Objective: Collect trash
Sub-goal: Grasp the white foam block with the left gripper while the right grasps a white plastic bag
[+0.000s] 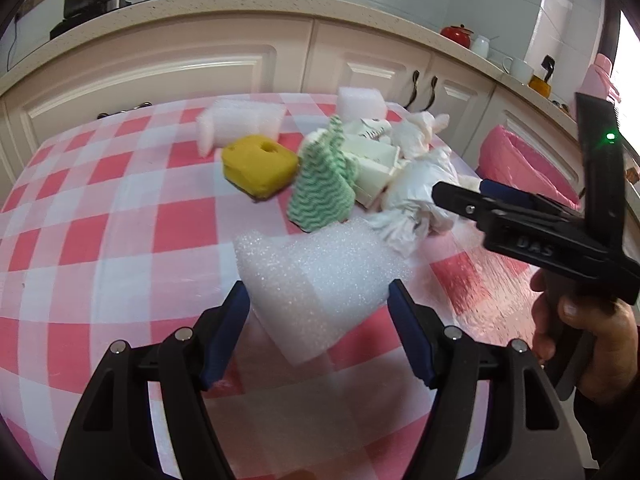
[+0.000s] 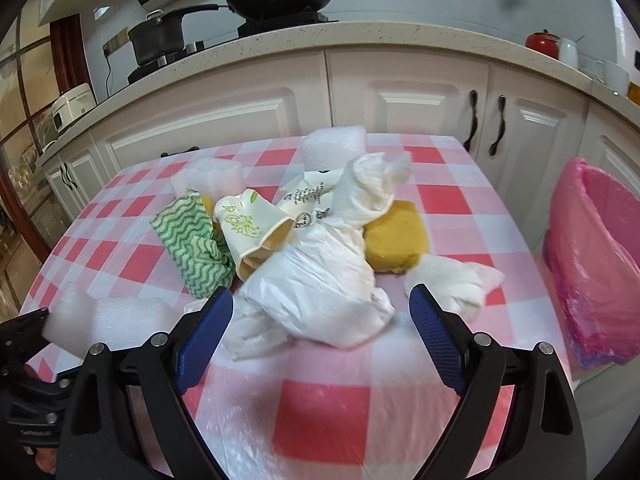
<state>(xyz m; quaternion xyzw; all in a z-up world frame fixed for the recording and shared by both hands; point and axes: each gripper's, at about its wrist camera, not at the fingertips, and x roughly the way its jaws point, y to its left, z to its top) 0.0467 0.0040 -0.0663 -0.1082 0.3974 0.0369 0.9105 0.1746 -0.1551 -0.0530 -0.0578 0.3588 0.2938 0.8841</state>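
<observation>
My left gripper is shut on a white foam piece, held a little above the checked tablecloth. In the right wrist view that foam piece shows at the far left. My right gripper stands open, its fingers on either side of a crumpled white plastic bag without pressing on it. Seen from the left wrist, the right gripper reaches toward the bag. The pile holds a green wavy cloth, paper cups and yellow sponges.
A pink bin with a pink liner stands beside the table's right edge. Two more white foam blocks lie at the far side. White cabinets and a counter with pans run behind. A hand grips the right tool.
</observation>
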